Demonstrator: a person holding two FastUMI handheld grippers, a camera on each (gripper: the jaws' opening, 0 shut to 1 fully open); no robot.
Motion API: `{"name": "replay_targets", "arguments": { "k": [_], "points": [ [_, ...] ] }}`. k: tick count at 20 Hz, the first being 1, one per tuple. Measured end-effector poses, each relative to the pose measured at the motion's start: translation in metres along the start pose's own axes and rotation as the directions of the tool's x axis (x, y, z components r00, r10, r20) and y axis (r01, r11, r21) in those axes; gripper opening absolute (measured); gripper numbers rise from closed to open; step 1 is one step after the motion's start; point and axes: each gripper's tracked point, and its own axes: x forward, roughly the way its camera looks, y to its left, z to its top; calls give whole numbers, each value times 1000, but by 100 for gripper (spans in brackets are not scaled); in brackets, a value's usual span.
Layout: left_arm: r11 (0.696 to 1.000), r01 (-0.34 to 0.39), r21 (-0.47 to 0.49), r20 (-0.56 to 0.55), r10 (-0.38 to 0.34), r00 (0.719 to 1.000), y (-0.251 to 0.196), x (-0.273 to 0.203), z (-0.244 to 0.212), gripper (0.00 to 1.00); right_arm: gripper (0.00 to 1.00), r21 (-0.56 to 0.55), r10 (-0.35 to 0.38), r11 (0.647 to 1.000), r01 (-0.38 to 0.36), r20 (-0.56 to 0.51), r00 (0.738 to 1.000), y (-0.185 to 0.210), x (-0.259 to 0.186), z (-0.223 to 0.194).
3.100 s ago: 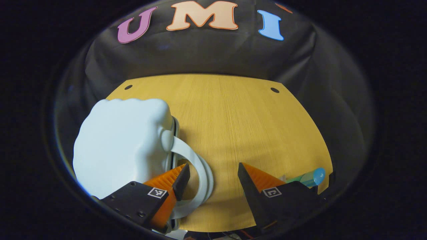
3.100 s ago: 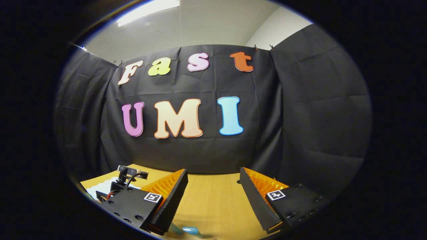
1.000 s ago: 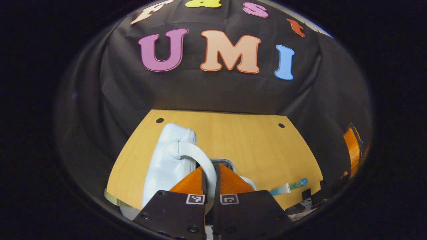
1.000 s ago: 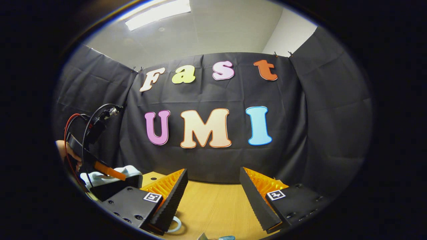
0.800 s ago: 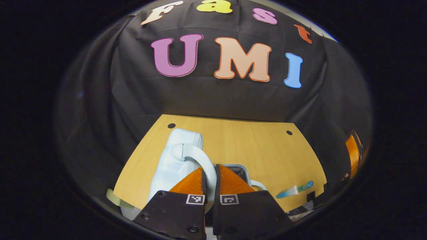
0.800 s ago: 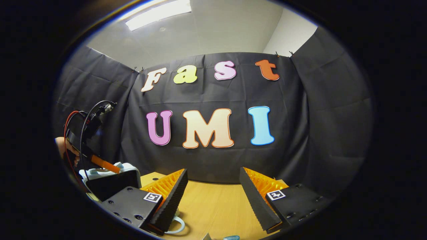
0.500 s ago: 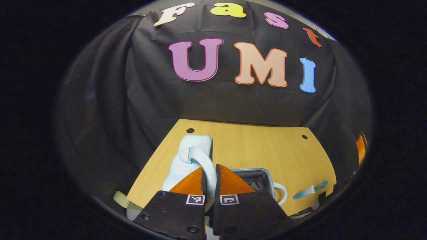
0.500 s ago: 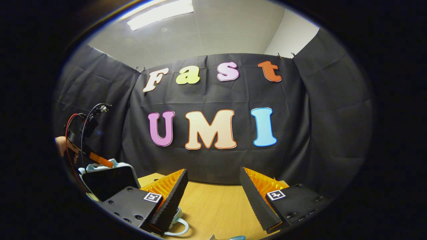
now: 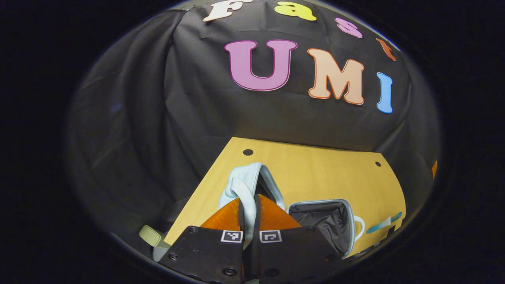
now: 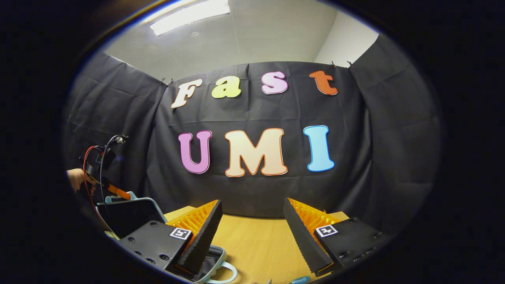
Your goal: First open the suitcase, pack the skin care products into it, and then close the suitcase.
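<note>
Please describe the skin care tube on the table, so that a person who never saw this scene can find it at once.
Start at the wooden table and find the pale blue suitcase lying open with its dark lining showing. Just beyond its looped handle, near the table's edge, lies the tube: slim, flat on the wood, teal and white, the sole loose item beside the case.

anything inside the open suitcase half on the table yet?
The open suitcase half shows only dark lining. Its near corner is covered by the left gripper. The tube lies outside on the table.
</note>
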Motion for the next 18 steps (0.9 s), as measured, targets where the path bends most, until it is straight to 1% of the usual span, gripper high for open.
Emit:
{"name": "replay_targets", "arguments": {
  "k": [4,9,10,12,15,18],
  "points": [
    [999,-17,-45,-32,16,999,33,14,-7,1,98,19,6,1000,-5,-18,1000,18,6,-5],
    [994,-48,-101,-73,41,996,77,38,-26,1,98,3,-3,1000,3,-13,1000,32,12,-5],
    [992,-61,-114,-82,51,995,84,42,-32,1,98,0,-4,1000,4,-18,1000,34,12,-7],
    [987,-113,-117,-98,101,990,109,50,-43,1,98,-7,-4,1000,4,-28,1000,38,14,-12],
    [978,-115,-174,-136,92,986,118,58,-61,1,98,-19,-4,1000,4,-37,999,42,15,-14],
    [973,-133,-191,-181,99,979,127,69,-83,0,98,-25,-4,1000,3,-47,999,45,18,-18]
  ]
}}
